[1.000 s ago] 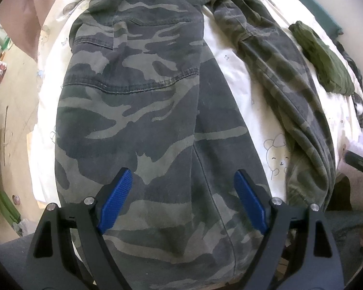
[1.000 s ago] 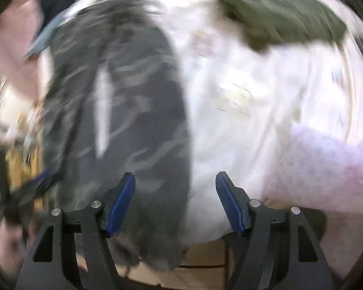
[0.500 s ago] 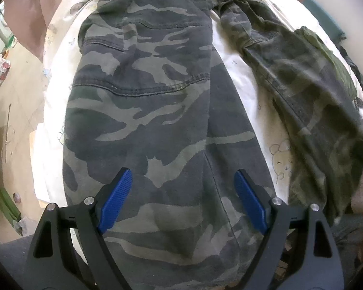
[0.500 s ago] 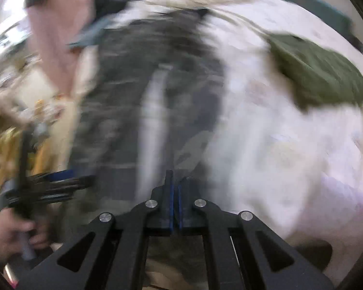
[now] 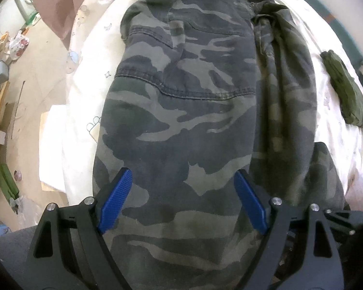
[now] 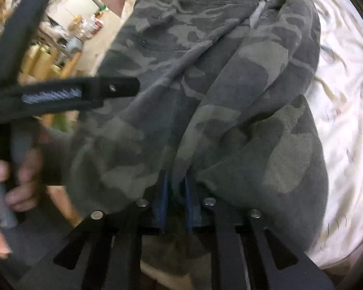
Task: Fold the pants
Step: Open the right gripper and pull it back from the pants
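Camouflage pants (image 5: 181,111) spread on bed (image 5: 326,96), one leg folded over; judged soft, fairly heavy, limp, best taken at hem; right gripper (image 6: 175,193) fingers easing apart, fabric between them; left gripper (image 5: 182,198) spread wide, holding nothing

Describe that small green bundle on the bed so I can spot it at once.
Start at the white bedsheet and the camouflage pants spread along it. In the left wrist view, look right, past the pants' leg: the green bundle lies alone on the sheet near the bed's far edge. It is plain olive and crumpled, with no camouflage pattern.
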Demonstrator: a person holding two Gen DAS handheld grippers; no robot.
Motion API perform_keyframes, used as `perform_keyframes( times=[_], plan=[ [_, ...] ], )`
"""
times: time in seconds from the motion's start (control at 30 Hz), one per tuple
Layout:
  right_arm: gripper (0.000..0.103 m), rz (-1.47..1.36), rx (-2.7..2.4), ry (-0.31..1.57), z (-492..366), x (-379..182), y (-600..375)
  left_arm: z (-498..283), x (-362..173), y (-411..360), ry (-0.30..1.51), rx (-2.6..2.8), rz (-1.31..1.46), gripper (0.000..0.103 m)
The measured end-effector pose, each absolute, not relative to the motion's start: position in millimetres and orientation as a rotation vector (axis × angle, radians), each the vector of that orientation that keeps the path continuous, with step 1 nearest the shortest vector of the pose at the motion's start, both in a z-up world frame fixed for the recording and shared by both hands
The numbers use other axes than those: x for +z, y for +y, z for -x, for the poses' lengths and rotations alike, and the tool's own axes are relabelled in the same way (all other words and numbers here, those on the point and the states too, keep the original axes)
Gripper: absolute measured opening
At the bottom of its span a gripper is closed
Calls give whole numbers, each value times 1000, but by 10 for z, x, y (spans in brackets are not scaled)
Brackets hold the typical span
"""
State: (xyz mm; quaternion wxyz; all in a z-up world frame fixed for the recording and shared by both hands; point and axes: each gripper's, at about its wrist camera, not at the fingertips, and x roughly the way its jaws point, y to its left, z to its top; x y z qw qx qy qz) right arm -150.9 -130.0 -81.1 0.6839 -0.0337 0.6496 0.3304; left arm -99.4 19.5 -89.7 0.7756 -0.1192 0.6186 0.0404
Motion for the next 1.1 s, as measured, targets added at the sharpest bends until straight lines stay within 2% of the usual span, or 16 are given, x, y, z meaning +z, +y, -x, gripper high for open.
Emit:
perform_keyframes(
  times=[0.07, 0.1, 0.13, 0.3, 0.37, 0.43, 0.5, 0.57, 0.67, 0.73, 0.8, 0.87, 0.93, 1.03, 1.1],
  plan=[
    [41, -9, 807, 1465, 1468, -616, -1500, 883, -854, 162, 1346, 54, 248, 84],
    [63, -54, 824, 1440, 1432, -465, -1663, 841, -826, 156, 1338, 49, 247, 84],
    [73, -87, 820, 1396, 1376, -346, -1805, 789, -796, 152, 1326, 49, 246, 84],
    [72, -154, 713, 1217, 947, 13, -2432, 671, -860, 54, 1322, 51, 270, 84],
    [68, -152, 590, 1173, 546, -36, -2662, 659, -904, -39, 1343, 32, 258, 84],
    [55, -212, 473, 1195, 176, -203, -2880, 612, -873, -133, 1339, 9, 235, 84],
    [50, -339, 398, 1248, -121, -429, -3102, 479, -797, -210, 1337, -12, 247, 83],
    [50, -391, 342, 1270, -264, -577, -3144, 168, -646, -337, 1300, -54, 274, 82],
    [50, -421, 349, 1294, -336, -663, -3163, -424, -505, -775, 1251, -110, 167, 82],
    [50, -416, 356, 1292, -333, -630, -3138, -768, -559, -1070, 1254, -105, 147, 68],
    [52, -435, 381, 1295, -329, -603, -3163, -1063, -720, -1410, 1278, -121, 94, 64],
    [52, -441, 382, 1278, -350, -582, -3237, -1300, -937, -1707, 1277, -88, -31, 53],
    [52, -441, 368, 1264, -354, -550, -3327, -1447, -1122, -1862, 1301, -85, -87, 15],
    [52, -449, 345, 1260, -369, -557, -3428, -1589, -1254, -1936, 1333, -81, -162, 4],
    [52, -433, 334, 1271, -384, -598, -3447, -1584, -1029, -1857, 1297, -114, -109, 3]
  ],
)
